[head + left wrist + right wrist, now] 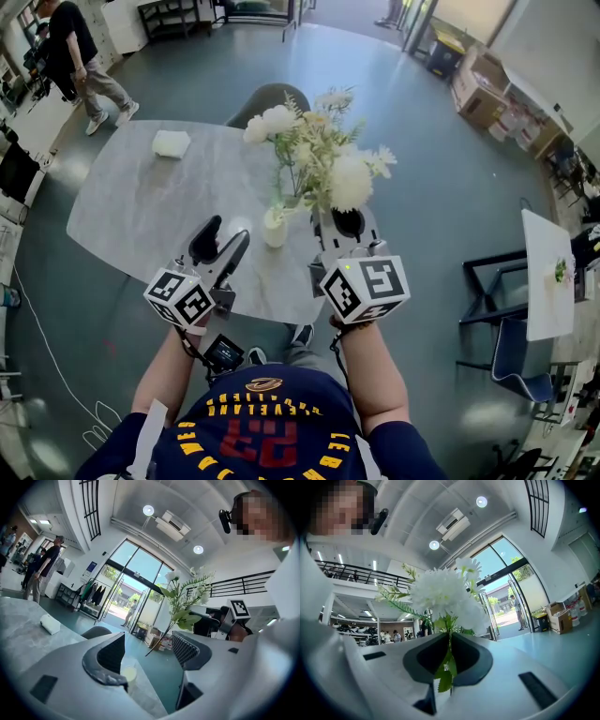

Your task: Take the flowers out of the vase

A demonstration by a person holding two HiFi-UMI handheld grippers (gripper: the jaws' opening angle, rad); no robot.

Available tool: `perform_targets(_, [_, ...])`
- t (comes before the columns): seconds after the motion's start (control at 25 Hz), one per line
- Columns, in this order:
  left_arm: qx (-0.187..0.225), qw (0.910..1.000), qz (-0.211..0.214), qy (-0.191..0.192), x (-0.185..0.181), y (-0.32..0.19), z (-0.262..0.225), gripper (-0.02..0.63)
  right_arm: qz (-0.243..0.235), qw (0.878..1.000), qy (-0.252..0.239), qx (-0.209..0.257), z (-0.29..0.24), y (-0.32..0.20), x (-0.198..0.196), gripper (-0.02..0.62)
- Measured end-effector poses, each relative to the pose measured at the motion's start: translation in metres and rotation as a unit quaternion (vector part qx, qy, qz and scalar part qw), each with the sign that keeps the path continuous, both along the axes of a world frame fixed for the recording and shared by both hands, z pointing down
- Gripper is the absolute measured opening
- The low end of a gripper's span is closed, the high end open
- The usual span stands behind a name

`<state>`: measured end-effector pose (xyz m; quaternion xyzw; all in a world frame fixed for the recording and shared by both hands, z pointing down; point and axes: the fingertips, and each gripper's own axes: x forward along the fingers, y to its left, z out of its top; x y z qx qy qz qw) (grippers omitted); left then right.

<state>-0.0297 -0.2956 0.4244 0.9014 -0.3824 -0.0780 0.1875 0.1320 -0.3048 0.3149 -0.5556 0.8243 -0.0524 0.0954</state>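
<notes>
A small white vase [274, 228] stands near the front edge of the grey marble table [141, 206], with white flowers and green sprigs [305, 141] rising from it. My right gripper [348, 223] is just right of the vase, shut on the green stem of a big white flower [352, 181]. In the right gripper view the stem and leaves [449, 660] are pinched between the jaws below the white bloom [440, 592]. My left gripper [221, 246] is open just left of the vase. In the left gripper view the vase's pale rim [127, 673] shows low between the jaws.
A folded white cloth [171, 142] lies at the table's far left. A grey chair [267, 97] stands behind the table. A person [80, 56] walks at the far left. Cardboard boxes [478, 89] and a white side table [548, 272] are on the right.
</notes>
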Motion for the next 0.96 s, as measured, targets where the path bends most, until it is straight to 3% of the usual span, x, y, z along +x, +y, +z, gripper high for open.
perform_targets(0.96, [0.002, 1.0, 0.002, -0.004, -0.0014, -0.0013, -0.0037, 0.318, -0.004, 1.0, 0.0, -0.004, 0.0005, 0.0, -0.0017, 0.032])
